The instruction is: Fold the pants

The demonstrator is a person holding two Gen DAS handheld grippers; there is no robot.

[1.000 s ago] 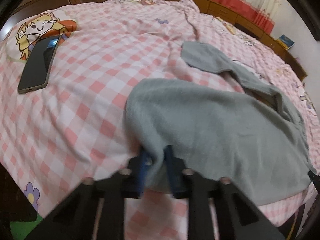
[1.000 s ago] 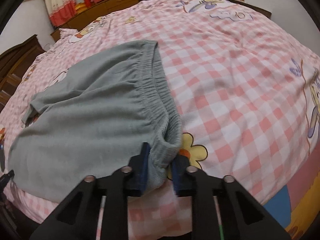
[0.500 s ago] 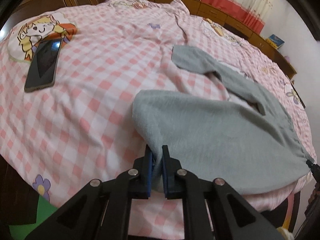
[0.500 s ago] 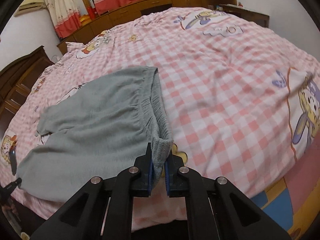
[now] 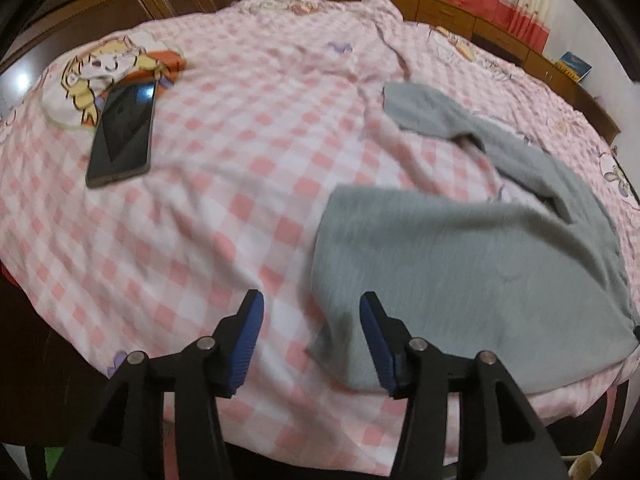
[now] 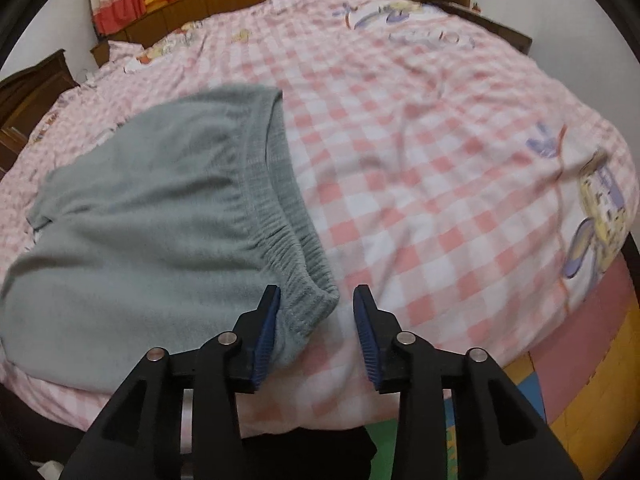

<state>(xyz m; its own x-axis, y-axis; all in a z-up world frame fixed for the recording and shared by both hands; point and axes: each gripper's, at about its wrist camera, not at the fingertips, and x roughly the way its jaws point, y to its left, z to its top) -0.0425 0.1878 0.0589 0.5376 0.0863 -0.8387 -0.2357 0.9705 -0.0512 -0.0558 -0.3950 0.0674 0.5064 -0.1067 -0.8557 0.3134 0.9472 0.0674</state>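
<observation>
Grey pants lie folded lengthwise on the pink checked bed, one leg end trailing toward the far side. My left gripper hovers over their near hem corner; its jaws are opening, the corner lies loose between them and neither pad presses it. In the right wrist view the pants show their elastic waistband. My right gripper is at the waistband's near corner, jaws opening, the corner resting beside the left pad without being pinched.
A dark phone lies on a cartoon print at the bed's far left. Wooden cabinets and red curtains line the far walls. Coloured floor mats show past the bed's near right edge.
Both grippers were clamped on the pants' near corners and have spread apart, letting the cloth drop onto the bed. Both have drawn back a little from the fabric.
</observation>
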